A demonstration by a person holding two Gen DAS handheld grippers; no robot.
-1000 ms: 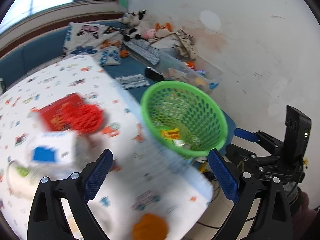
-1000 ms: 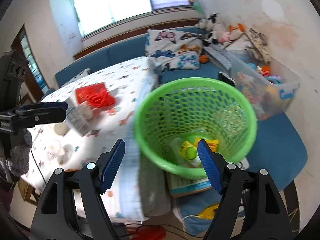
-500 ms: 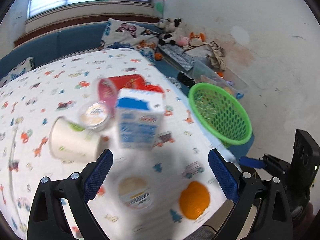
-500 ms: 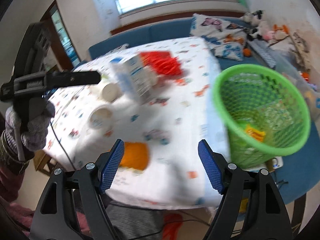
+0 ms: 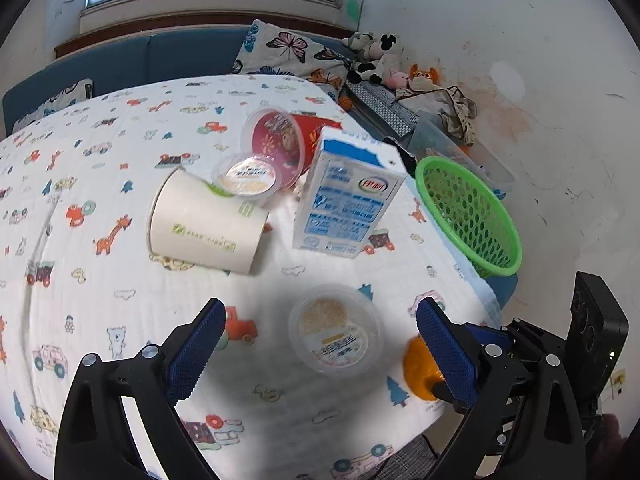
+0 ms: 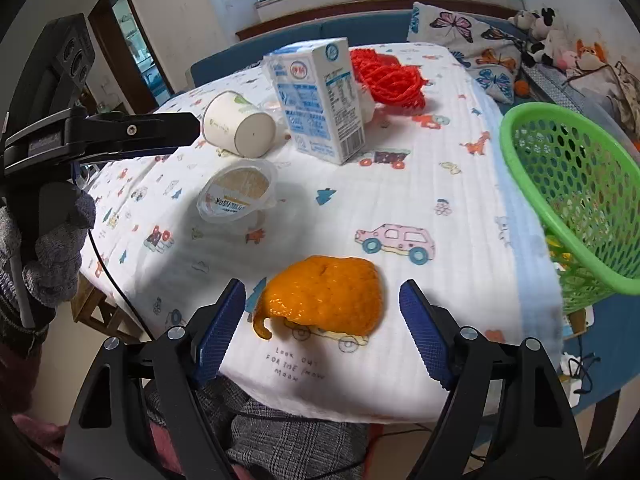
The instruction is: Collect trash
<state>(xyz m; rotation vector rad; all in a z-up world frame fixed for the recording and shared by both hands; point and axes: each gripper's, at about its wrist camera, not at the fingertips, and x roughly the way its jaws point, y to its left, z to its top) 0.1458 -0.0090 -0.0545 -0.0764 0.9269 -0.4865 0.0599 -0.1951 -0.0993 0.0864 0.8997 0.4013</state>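
Tongs first: the right tongs are opening, pads either side of the orange peel but not touching it, at the surface's near edge. Left tongs gape wide, nothing gripped, above a clear lidded cup. Further in, at eleven o'clock, a white paper cup on its side; at twelve, an upright milk carton; a red tub behind. Green basket off the edge at two o'clock.
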